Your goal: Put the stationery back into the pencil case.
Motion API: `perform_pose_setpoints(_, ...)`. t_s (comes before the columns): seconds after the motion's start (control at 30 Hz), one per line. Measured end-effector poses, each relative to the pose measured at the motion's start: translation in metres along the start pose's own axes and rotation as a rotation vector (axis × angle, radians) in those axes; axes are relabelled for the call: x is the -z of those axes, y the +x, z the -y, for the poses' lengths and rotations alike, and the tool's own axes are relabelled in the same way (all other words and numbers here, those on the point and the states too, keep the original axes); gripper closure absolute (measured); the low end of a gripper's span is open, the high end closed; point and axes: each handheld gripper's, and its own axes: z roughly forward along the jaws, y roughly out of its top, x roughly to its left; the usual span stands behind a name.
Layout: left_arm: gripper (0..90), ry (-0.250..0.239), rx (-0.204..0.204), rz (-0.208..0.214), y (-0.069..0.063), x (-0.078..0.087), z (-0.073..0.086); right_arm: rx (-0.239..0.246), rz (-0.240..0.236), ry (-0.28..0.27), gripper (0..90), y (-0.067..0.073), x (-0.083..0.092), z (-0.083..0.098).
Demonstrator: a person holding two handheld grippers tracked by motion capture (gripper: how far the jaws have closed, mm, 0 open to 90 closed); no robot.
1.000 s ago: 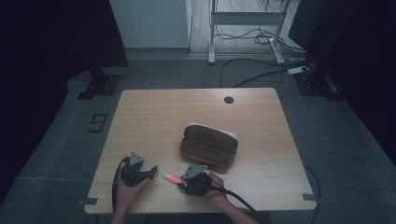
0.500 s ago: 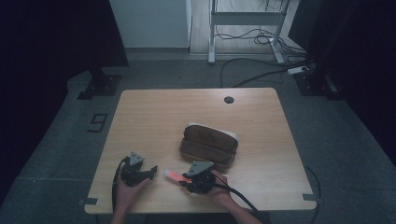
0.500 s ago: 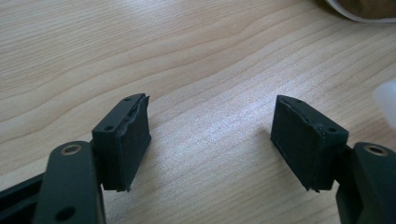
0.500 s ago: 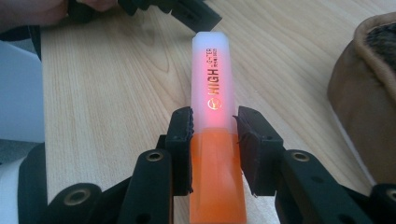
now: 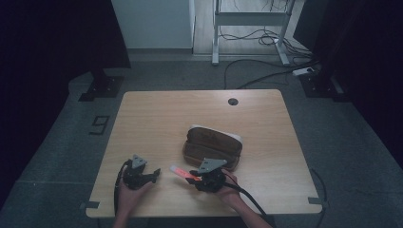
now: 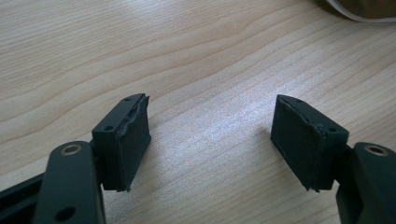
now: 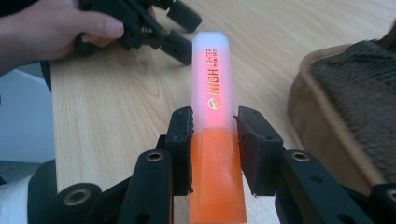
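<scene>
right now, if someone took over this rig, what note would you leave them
Right gripper: shut on the orange highlighter, cap end pointing away from the hand, held above the table near its front edge.
Left gripper: open, nothing between its jaws, low over bare wood at the front left.
Brown pencil case: lies open mid-table, just behind the right gripper.
Done: highlighter is gripped and off the table.
Left: probably carry it to the case and set it inside; the left gripper could steady the case if it slides.
</scene>
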Motion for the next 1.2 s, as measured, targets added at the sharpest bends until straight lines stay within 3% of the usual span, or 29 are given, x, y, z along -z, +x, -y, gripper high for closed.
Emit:
perform_pose_setpoints(0.87, 27.8, 0.0, 0.0, 0.0, 0.0, 0.0, 0.0, -0.037, 0.032, -0.07, 65.7, -0.019, 0.029, -0.01)
perform_pose_setpoints(1.2, 27.8, 0.001, 0.001, 0.002, 0.0, 0.0, 0.0, -0.046, 0.049, -0.091, 65.7, -0.033, 0.042, -0.02)
